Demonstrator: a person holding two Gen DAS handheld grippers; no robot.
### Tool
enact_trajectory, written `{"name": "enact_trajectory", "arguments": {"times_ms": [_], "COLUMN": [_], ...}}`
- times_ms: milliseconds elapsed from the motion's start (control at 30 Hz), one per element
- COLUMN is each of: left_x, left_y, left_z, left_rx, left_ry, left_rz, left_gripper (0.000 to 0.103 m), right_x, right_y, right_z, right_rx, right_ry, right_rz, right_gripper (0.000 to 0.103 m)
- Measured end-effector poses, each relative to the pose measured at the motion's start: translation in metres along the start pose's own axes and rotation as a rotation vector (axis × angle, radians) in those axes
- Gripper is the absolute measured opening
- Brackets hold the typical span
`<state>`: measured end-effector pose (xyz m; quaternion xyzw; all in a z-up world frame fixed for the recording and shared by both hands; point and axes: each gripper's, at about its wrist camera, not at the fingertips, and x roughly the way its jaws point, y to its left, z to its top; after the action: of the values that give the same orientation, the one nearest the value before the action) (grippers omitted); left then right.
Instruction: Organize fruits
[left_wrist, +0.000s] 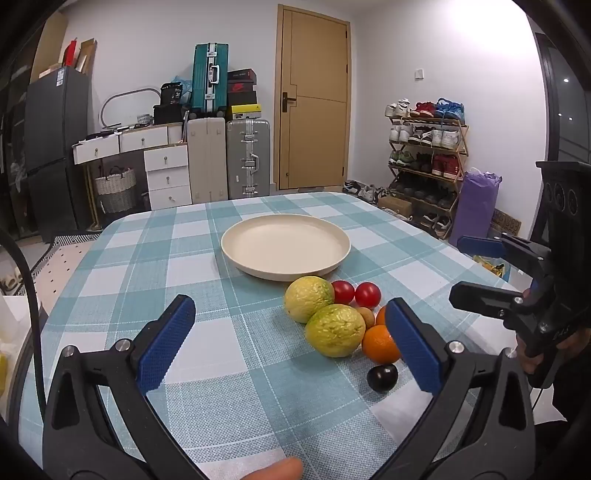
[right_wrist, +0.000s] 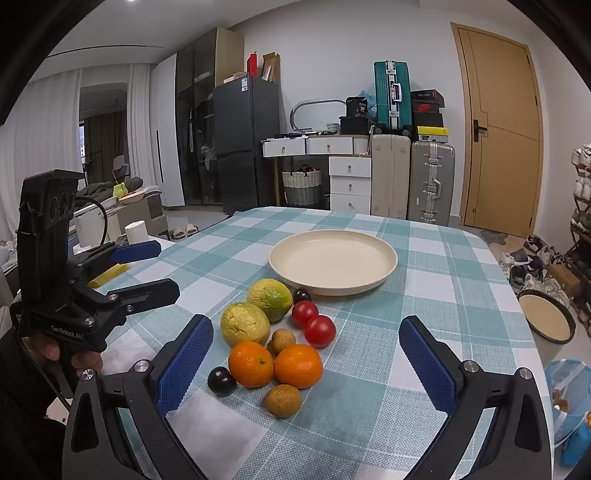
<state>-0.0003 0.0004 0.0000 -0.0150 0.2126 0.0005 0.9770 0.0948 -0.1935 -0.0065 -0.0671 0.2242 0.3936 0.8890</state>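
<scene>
Both gripper sets gape; fruit pile (right_wrist: 275, 339) beside seemingly bare plate (right_wrist: 388, 273).

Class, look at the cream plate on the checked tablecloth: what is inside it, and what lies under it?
The cream plate holds nothing; its whole inner surface shows bare. It rests on the checked tablecloth. The cloth directly beneath it is covered, so nothing there can be seen. All the fruit lies in front of it.

One marking is legible: "GeoRobot.AI" is printed in white on the black body of the left claw (right_wrist: 147, 271), at the lower left of the right wrist view. The number "30" is shown on a black container (right_wrist: 357, 107) at upper centre. Labels on the stacked shoeboxes (right_wrist: 427, 105) are too small to be read.
</scene>
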Motion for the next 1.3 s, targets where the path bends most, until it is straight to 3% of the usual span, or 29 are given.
{"name": "enact_trajectory", "arguments": {"times_ms": [1300], "left_x": [0.0048], "left_y": [-0.0013], "left_z": [-0.0007], "left_rx": [0.024], "left_ry": [0.021], "left_rz": [-0.014], "left_gripper": [0.103], "right_x": [0.0027], "right_y": [0.0004], "right_z": [-0.0014], "right_rx": [-0.005], "right_ry": [0.012], "right_rz": [-0.004], "right_gripper": [0.103]}}
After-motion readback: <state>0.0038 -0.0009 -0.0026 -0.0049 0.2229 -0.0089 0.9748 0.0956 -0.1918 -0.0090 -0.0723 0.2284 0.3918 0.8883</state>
